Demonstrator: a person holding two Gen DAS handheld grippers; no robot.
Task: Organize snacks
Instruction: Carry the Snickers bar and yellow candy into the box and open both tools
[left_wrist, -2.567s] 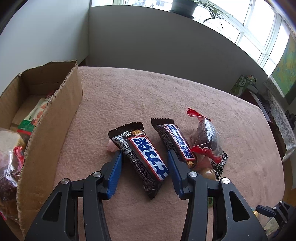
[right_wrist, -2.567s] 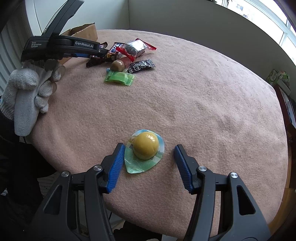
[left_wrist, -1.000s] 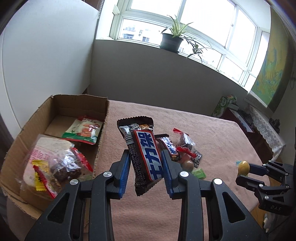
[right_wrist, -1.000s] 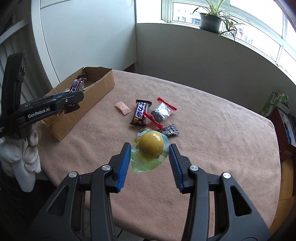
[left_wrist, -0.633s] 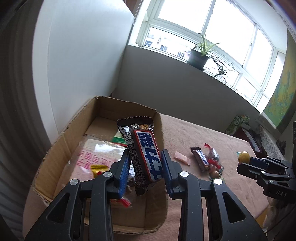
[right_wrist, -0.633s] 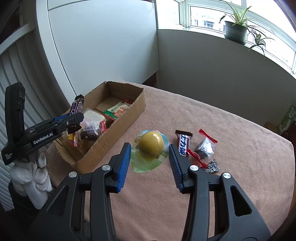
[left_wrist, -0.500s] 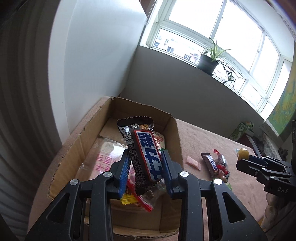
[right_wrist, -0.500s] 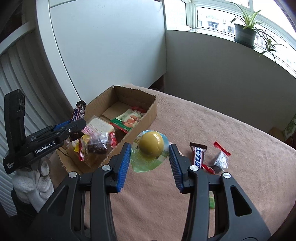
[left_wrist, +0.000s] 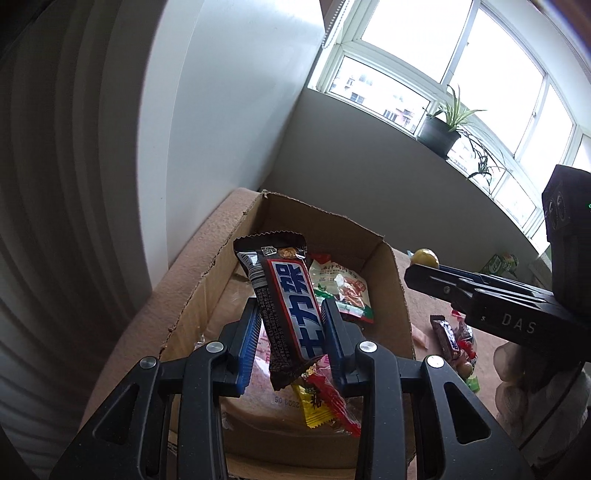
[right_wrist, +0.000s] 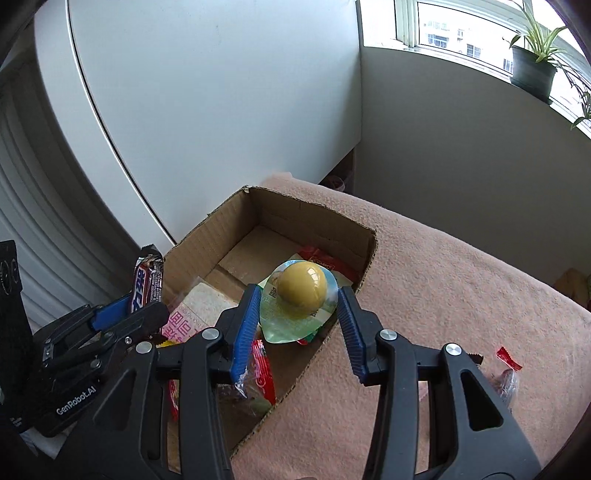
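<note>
My left gripper (left_wrist: 291, 332) is shut on a brown, blue and white chocolate bar (left_wrist: 284, 306) and holds it above the open cardboard box (left_wrist: 391, 280). My right gripper (right_wrist: 297, 314) is shut on a yellow jelly cup (right_wrist: 301, 291) with a clear green rim, held over the box (right_wrist: 365, 254) near its right wall. The box holds several snack packets (left_wrist: 343, 284). The left gripper with its bar (right_wrist: 147, 280) shows at the left of the right wrist view. The right gripper and cup (left_wrist: 424, 258) show at the right of the left wrist view.
The box stands at the left end of a table under a pink cloth (right_wrist: 461, 295). Loose snacks (left_wrist: 454, 339) lie on the cloth right of the box. A white wall panel (right_wrist: 221, 110) stands close behind the box. A potted plant (left_wrist: 439, 133) is on the windowsill.
Both grippers moved left from the table's middle to above the box, each still holding its snack. The right gripper came in close beside the left.
</note>
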